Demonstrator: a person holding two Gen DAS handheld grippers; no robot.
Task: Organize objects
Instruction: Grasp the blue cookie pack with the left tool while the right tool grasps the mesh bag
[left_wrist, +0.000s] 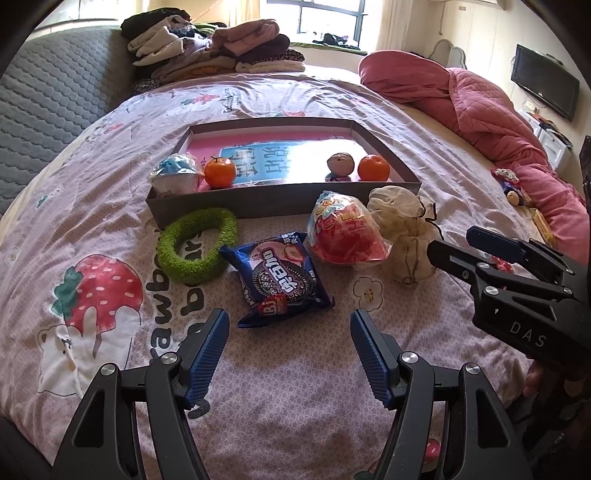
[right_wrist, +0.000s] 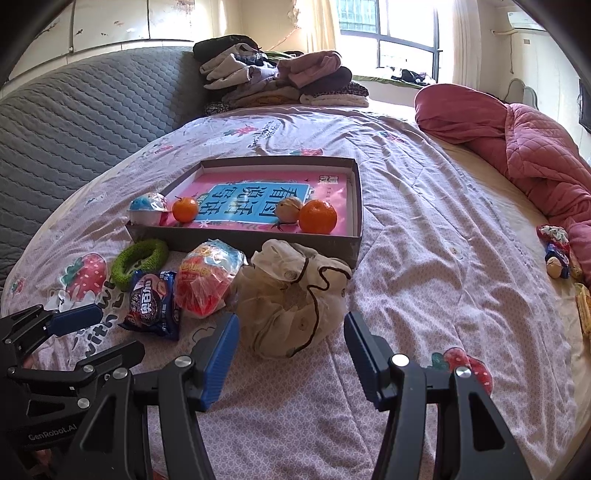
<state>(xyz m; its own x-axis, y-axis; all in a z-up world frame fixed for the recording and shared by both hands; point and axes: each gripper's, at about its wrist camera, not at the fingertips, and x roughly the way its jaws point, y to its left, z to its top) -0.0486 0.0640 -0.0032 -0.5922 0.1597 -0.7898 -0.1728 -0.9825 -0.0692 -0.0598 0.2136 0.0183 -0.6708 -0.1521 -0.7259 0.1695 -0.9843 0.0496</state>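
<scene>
A shallow grey box on the bed holds a blue-white wrapped sweet, two oranges and a small doll head. In front of the box lie a green fuzzy ring, a blue cookie packet, a red snack bag and a cream drawstring pouch. My left gripper stands open just short of the cookie packet. Open too, my right gripper has its tips either side of the pouch's near end, and the pads do not press on it.
Folded clothes are piled at the far end of the bed. A pink quilt lies bunched along the right side, with a small doll and wrappers beside it. A grey quilted headboard bounds the left.
</scene>
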